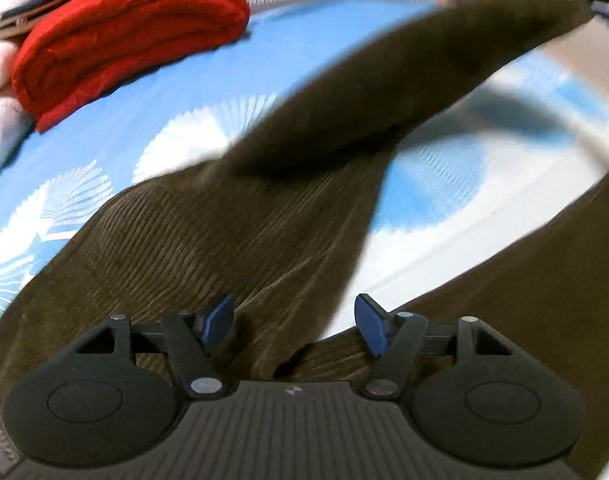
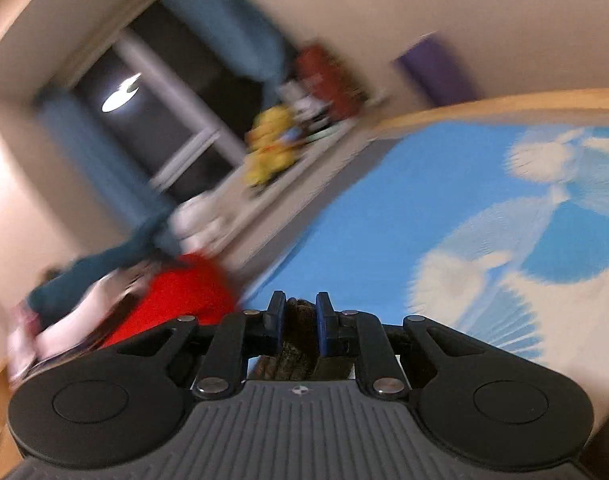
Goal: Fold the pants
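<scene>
Dark olive corduroy pants (image 1: 208,240) lie on a blue and white patterned bed cover (image 1: 144,120). One leg (image 1: 404,92) is lifted and stretched up toward the upper right, blurred by motion. My left gripper (image 1: 294,326) is open just above the pants near the crotch, with cloth under both blue pads. My right gripper (image 2: 300,322) is shut on a bunch of the pants' cloth (image 2: 298,328) and is held above the bed cover (image 2: 384,220).
A folded red garment (image 1: 124,36) lies at the back left of the bed, next to white cloth (image 1: 0,132); it also shows in the right wrist view (image 2: 184,292). A shelf with a yellow toy (image 2: 272,152) and a window (image 2: 160,104) lie beyond the bed.
</scene>
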Demonstrator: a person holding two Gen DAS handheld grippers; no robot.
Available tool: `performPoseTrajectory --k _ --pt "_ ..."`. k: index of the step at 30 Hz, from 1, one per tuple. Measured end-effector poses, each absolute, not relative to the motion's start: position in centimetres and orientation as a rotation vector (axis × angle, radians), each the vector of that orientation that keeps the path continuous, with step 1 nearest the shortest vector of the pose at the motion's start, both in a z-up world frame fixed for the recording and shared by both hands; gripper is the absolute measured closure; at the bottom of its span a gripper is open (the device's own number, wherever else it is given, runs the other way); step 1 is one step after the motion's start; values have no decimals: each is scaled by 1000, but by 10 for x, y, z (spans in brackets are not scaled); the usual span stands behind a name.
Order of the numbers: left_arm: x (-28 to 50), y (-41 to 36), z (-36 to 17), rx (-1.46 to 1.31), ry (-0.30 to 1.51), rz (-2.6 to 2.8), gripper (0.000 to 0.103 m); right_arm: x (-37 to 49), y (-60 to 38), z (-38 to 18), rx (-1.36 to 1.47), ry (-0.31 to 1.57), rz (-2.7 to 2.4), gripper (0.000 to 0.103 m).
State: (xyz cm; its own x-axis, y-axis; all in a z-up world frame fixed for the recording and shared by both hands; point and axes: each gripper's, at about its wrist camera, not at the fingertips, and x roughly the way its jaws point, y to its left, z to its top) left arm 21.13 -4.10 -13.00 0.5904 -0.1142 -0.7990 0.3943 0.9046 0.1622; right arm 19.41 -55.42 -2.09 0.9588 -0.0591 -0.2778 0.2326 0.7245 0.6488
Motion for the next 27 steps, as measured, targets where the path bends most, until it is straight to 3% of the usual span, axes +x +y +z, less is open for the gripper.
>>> performPoseTrajectory --k 2,3,4,6,11,17,22,27 --pt "218 -44 -145 374 931 -283 49 203 -563 -40 727 319 -249 87" --pt "221 -44 -150 389 947 -274 74 209 -566 -55 729 384 -288 87" --pt "223 -43 -152 398 959 -271 87 213 -569 -66 741 426 -306 87" --pt "224 -39 -146 393 941 -268 93 220 -573 -81 736 484 -332 87" --pt "224 -17 -114 328 882 -246 95 234 -578 -79 743 465 -339 87" --pt "214 19 -104 291 930 -335 95 216 -580 -36 630 260 -424 88" --pt "199 8 -115 376 985 -479 95 215 -630 -127 668 698 -720 87" --pt "196 10 -113 351 1028 -545 92 206 -640 -140 666 717 -710 87"
